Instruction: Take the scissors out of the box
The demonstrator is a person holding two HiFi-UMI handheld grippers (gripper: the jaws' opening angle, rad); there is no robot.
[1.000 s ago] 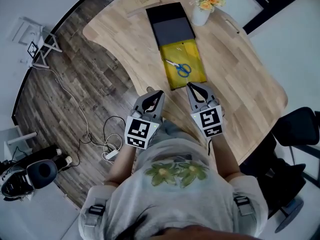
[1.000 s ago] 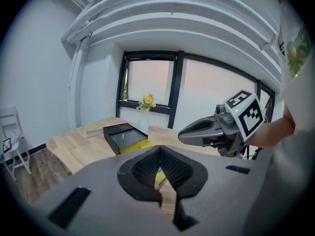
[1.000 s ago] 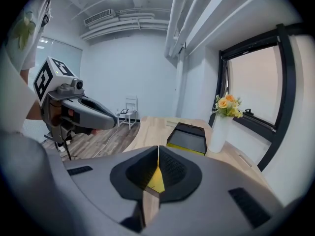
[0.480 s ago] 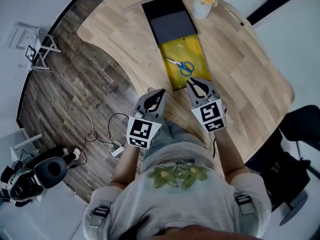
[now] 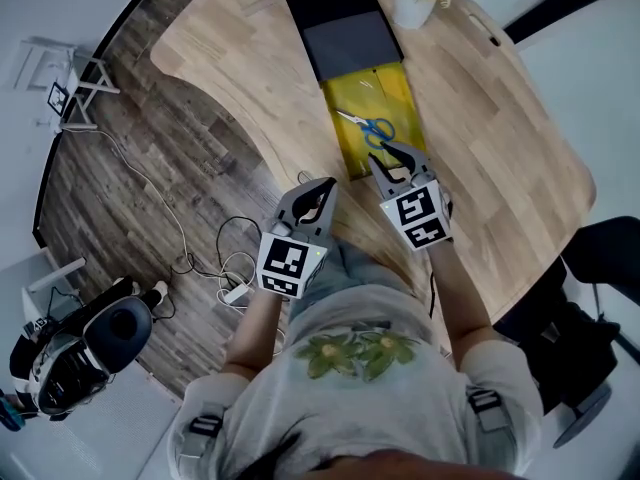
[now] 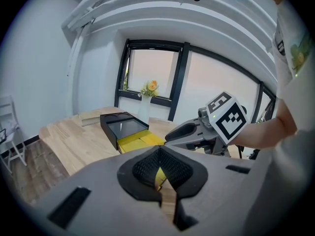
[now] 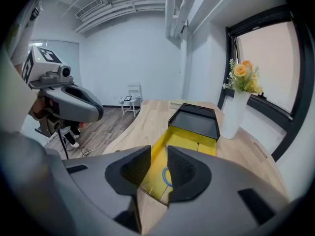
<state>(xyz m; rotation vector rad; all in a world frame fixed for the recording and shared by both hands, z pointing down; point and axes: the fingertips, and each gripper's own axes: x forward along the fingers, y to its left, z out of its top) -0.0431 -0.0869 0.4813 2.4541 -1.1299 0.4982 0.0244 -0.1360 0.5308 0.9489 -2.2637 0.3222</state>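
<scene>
One scissors (image 5: 368, 126) just beyond right gripper (image 5: 382, 156)

L hand-held gripper (image 5: 322, 185): jaws shut at tips, empty, close to torso. R hand-held gripper (image 5: 389, 151): jaws slightly apart, empty, further fwd. R forearm (image 5: 452, 293) & L forearm (image 5: 255, 328) both angle fwd.

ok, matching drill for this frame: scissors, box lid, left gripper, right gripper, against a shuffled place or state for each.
Things:
1. scissors
2. box lid
3. left gripper
4. right gripper

Places or states:
a. fingers apart, aimed at the yellow tray
b. black, lying open beyond the yellow tray
c. fingers together, nothing held
d. lying flat inside the yellow tray

Pairs: 1-d, 2-b, 3-c, 4-a
</scene>
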